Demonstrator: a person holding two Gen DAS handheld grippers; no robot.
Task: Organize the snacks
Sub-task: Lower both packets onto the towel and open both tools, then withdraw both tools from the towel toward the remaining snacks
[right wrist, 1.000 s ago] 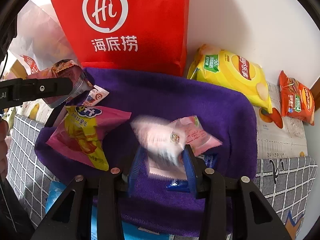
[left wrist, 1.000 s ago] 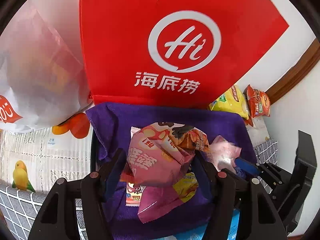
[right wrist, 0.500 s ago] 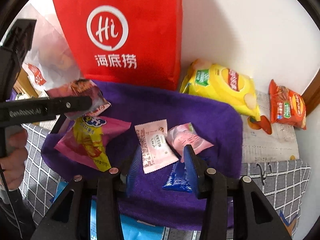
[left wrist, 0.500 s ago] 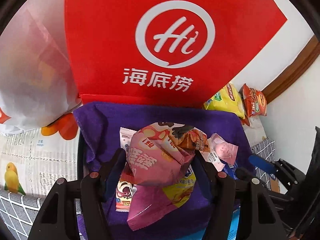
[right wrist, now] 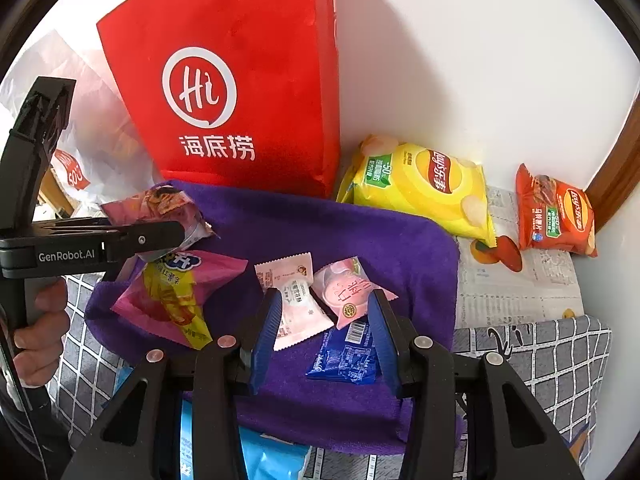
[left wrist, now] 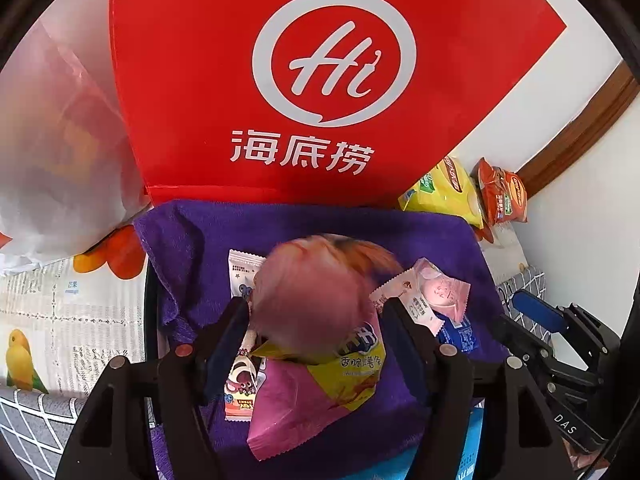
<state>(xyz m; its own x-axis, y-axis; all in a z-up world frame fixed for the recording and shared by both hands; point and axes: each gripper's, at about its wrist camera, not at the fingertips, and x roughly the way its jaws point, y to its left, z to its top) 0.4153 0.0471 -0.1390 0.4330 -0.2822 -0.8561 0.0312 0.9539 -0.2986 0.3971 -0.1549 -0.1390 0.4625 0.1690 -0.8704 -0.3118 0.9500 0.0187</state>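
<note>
- Overhead, the left hand-held gripper (left wrist: 316, 316) is opening its jaws; a blurred pink snack bag (left wrist: 316, 300) sits between them, above the purple towel (left wrist: 400, 232).
- Lower down, the right hand-held gripper (right wrist: 324, 328) has its jaws close together and empty, held over two pink sachets (right wrist: 294, 300).
- Each sachet's long axis slants away from the camera.
- Behind the towel stands a red bag (right wrist: 240, 100).

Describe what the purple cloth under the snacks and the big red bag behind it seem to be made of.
Purple cloth: soft terry or microfibre by the look, matte with a fuzzy nap and rumpled edges. Red bag: stiff matte sheet, probably paper or non-woven fabric; it stands upright with sharp fold lines and a printed white logo.
</note>
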